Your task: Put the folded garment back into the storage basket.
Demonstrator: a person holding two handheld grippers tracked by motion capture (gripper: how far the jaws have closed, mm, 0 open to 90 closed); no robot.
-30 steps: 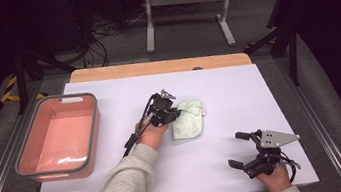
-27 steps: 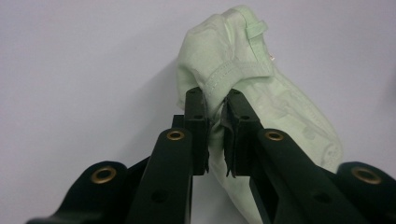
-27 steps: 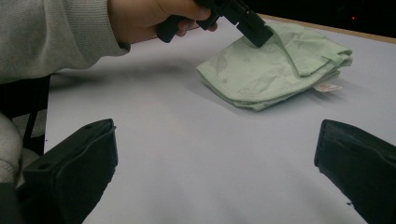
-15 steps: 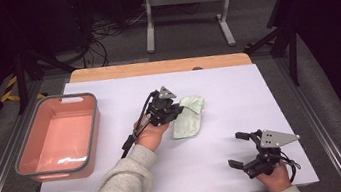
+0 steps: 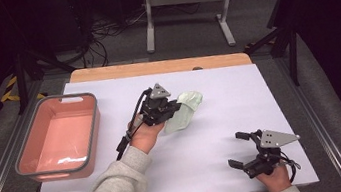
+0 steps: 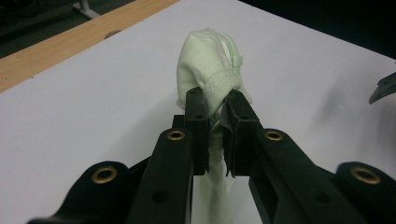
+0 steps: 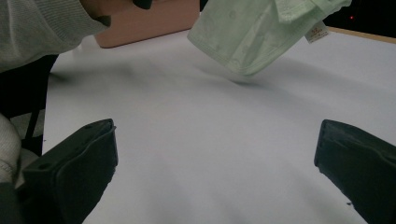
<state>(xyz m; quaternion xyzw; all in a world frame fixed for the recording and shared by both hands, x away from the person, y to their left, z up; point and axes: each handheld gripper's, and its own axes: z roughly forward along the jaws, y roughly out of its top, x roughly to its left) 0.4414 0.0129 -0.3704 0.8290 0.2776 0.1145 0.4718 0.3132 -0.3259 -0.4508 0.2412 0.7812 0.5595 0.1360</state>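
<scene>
My left gripper [image 5: 173, 110], jaws pinched on the pale green cloth [image 5: 185, 115] mid-table, has lifted it slightly; the cloth now hangs above the sheet, ready to carry. My right gripper [image 5: 239, 149] waits near-right, jaws wide, empty.

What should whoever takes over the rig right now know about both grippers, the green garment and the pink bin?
Left gripper: jaws shut on the pale green garment, pinching a bunched fold; the cloth hangs lifted off the white table.
Right gripper: jaws wide open, holding nothing, resting near the table's front right.
Pink bin: empty, at the table's left edge.
Done: garment grasped and raised.
Left: probably carrying it to the bin or laying it out; the right gripper is free to help.
</scene>
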